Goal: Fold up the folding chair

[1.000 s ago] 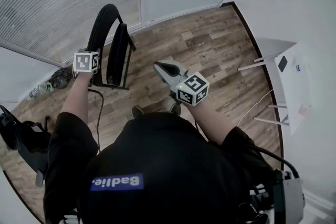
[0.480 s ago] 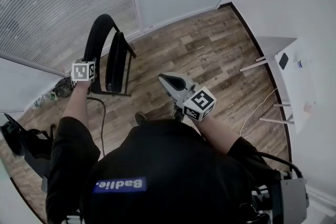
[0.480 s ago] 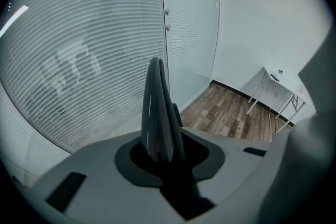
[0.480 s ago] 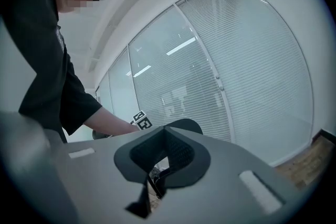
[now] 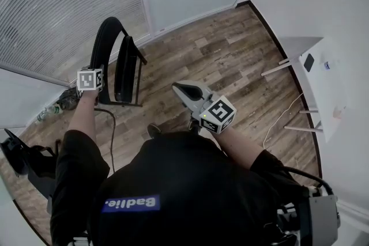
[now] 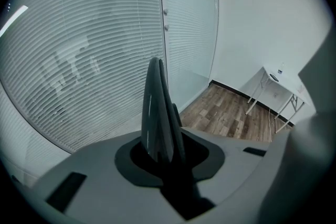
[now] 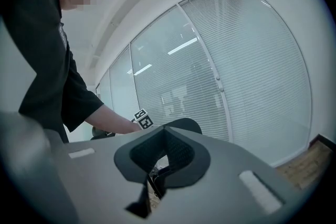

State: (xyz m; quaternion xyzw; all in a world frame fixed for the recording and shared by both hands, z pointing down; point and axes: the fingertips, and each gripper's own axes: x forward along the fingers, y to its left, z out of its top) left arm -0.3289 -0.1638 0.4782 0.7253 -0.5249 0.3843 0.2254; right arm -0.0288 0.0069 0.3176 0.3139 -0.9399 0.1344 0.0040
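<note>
The black folding chair (image 5: 124, 69) stands folded on the wood floor, its seat flat against the backrest. My left gripper (image 5: 95, 76) sits at the left edge of the curved backrest top and is shut on it. In the left gripper view the thin black backrest edge (image 6: 157, 113) rises up between the jaws. My right gripper (image 5: 177, 87) hovers to the right of the chair, apart from it, shut with nothing in it. The right gripper view shows the chair's rounded top (image 7: 185, 124) and the left gripper's marker cube (image 7: 142, 119) beside it.
A glass wall with blinds (image 5: 57, 8) runs behind the chair. A white table (image 5: 323, 83) with small items stands at the right, a cable (image 5: 277, 124) trailing on the floor near it. Bottles (image 5: 52, 108) and dark gear (image 5: 23, 158) lie at the lower left.
The right gripper has drawn back a little from the chair toward the person's body. The left gripper keeps its hold on the backrest, and the chair stays folded.
</note>
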